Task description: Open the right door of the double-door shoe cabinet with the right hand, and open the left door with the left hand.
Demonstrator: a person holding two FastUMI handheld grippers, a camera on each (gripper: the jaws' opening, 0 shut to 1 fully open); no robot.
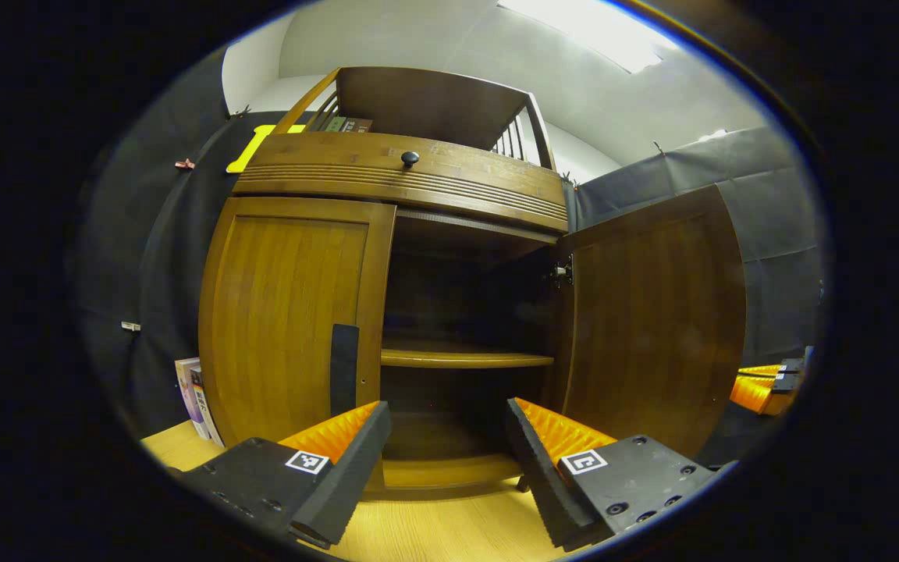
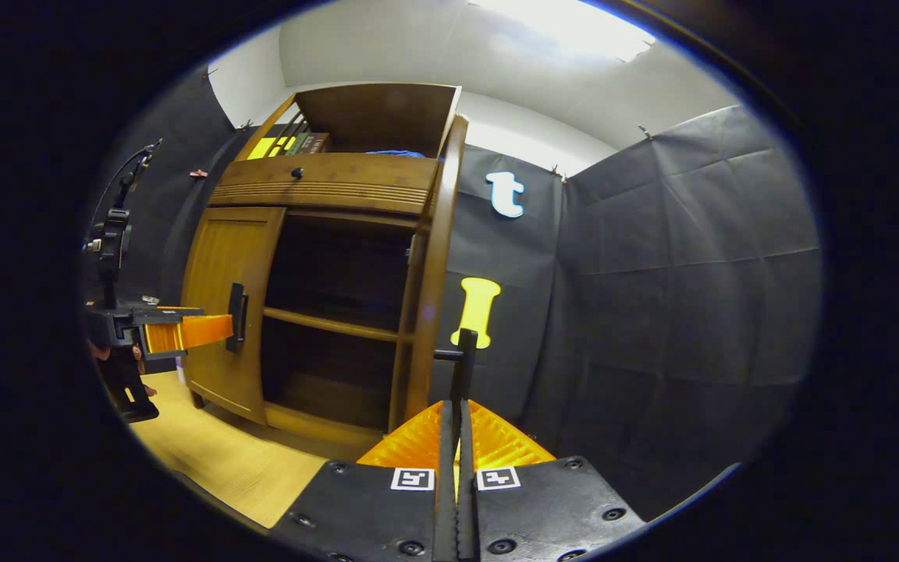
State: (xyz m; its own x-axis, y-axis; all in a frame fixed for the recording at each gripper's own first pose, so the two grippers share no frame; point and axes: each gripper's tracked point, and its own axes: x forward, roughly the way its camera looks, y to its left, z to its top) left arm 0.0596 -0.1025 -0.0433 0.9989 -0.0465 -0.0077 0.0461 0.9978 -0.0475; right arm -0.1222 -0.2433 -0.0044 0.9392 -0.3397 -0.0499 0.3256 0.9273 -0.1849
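Observation:
The brown wooden shoe cabinet stands straight ahead in the left gripper view. Its left door is closed, with a dark upright handle at its inner edge. My left gripper is open, low in front of the opening and just right of that handle. The right door is swung wide open. In the right gripper view that door appears edge-on, and my right gripper is shut on its thin dark handle. The left gripper hovers by the left door handle.
Inside the cabinet a shelf crosses the dark interior. A drawer with a round knob sits above the doors. Books lean at the cabinet's left side. The cabinet rests on a light wooden surface, with black cloth walls around.

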